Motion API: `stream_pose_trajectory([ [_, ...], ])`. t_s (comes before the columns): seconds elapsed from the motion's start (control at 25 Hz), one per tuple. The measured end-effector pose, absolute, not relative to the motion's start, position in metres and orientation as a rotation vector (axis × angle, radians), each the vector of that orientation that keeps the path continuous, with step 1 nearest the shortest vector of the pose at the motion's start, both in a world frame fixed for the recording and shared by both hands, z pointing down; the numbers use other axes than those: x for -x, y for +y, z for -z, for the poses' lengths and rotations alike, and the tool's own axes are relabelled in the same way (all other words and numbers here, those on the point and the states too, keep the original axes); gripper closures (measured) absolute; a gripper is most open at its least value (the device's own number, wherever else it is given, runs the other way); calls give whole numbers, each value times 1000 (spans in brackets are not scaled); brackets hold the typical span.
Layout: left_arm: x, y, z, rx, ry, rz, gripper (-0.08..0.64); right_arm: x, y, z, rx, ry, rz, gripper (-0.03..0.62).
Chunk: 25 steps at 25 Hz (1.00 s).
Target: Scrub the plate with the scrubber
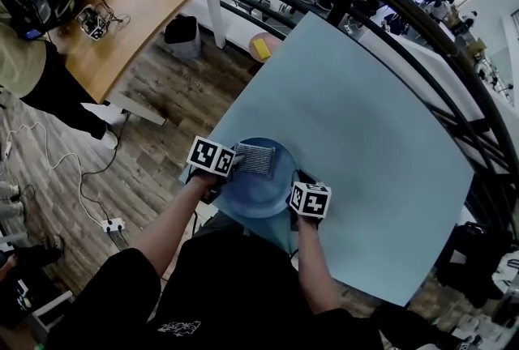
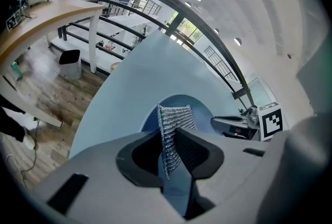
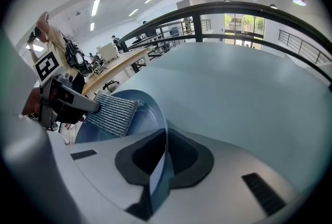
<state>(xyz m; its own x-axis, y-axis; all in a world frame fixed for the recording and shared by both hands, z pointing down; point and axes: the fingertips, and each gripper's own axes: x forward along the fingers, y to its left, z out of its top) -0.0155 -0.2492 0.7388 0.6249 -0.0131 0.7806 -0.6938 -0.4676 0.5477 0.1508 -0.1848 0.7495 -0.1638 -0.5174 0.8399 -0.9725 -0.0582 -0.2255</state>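
Right claw (image 3: 158, 163), nearest, is pinched on the rim of the blue plate (image 1: 258, 193). This steadies the plate at the counter's (image 1: 365, 146) near edge, by the left corner, so it cannot slide under pressure. Left claw (image 2: 174, 151) pinches the silver mesh scrubber (image 1: 258, 159) by one edge, its flat face laid on the plate's far half. Judgement: scrubbing under way.

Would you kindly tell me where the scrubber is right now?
Head view, centre: the mesh scrubber is clamped in the left gripper, over the blue plate's far side.
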Motion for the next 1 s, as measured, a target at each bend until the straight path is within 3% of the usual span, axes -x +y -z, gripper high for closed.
stream_pose_trajectory([
  [1.0, 91, -229, -716, -1910, -716, -1055, 469, -147, -198, -750, -1527, -1741, -1104, 574],
])
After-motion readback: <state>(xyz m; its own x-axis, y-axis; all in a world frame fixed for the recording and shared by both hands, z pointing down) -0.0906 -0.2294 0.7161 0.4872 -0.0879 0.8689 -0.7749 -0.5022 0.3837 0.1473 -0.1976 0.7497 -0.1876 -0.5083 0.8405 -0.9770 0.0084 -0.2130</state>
